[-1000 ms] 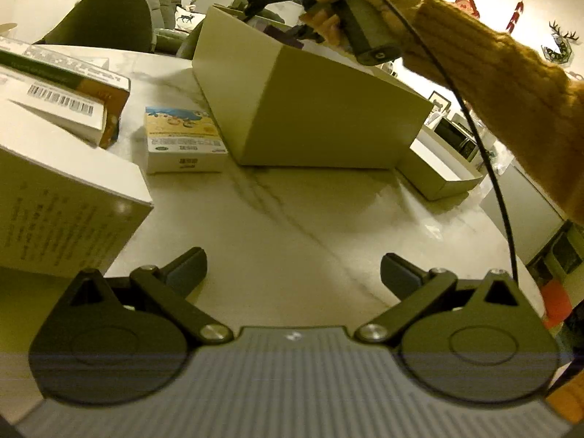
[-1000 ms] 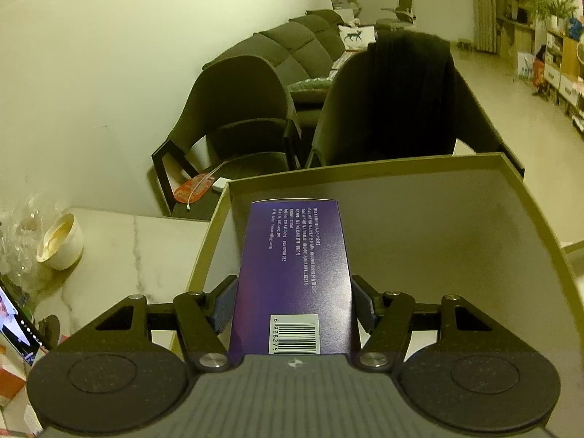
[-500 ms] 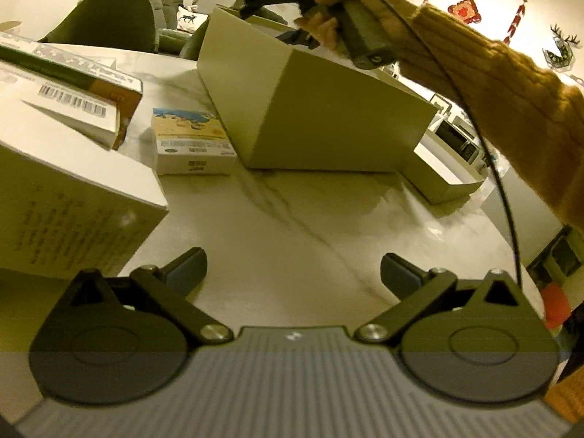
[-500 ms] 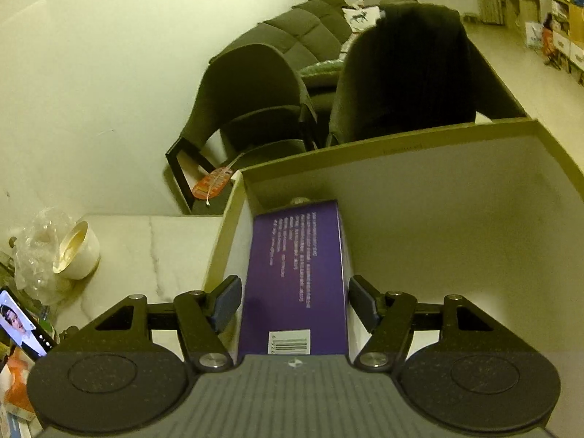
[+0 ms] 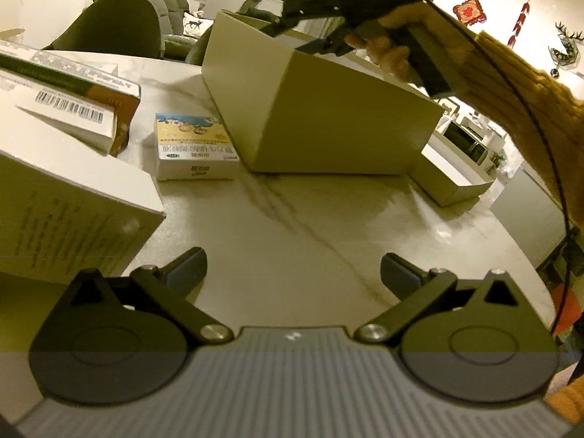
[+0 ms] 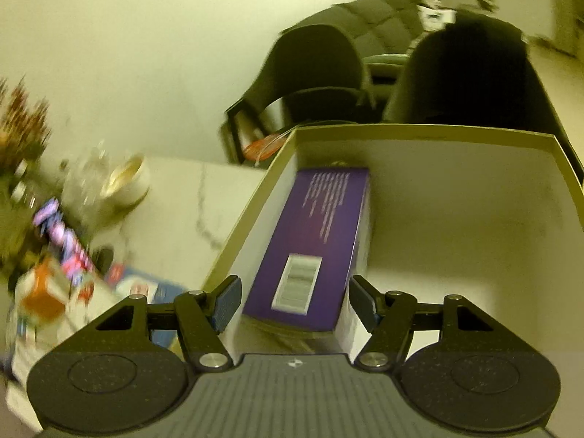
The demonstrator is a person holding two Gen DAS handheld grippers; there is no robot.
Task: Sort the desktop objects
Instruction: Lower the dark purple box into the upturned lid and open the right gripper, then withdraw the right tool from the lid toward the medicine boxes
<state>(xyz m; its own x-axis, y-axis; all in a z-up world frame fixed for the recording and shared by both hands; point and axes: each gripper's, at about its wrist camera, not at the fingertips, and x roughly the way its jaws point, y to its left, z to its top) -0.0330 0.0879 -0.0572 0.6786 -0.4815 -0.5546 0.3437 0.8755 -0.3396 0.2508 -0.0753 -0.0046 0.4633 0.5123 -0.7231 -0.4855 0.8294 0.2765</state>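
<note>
R gripper (image 6: 295, 304) sits over the near end of the big beige box (image 6: 456, 241), jaws apart w/ a visible gap each side of the purple carton (image 6: 314, 241); pads not touching it. Carton lies flat inside the box, along the box's left wall, barcode end toward the camera. Its near end is partly cut off by the gripper body, so can't see how it rests on the box floor there. Print on its top is too blurred to read.

Left of the box, the marble table (image 6: 175, 211) carries a cup (image 6: 127, 182) and a smear of coloured items, all motion-blurred, can't make out what they are.

L gripper (image 5: 292, 273) is wide open, nothing between the jaws, low over bare table. From that view the box's inside is hidden behind its near wall, so the carton isn't visible. R hand (image 5: 387, 47) and mustard sleeve (image 5: 525, 84) show above the box's top edge. Small yellow pack (image 5: 193, 146) lies just left of the box; white boxes (image 5: 65, 204) at far left are cut off by the frame. A shallow lid (image 5: 452, 179) pokes out behind the box's right corner, partly hidden.
</note>
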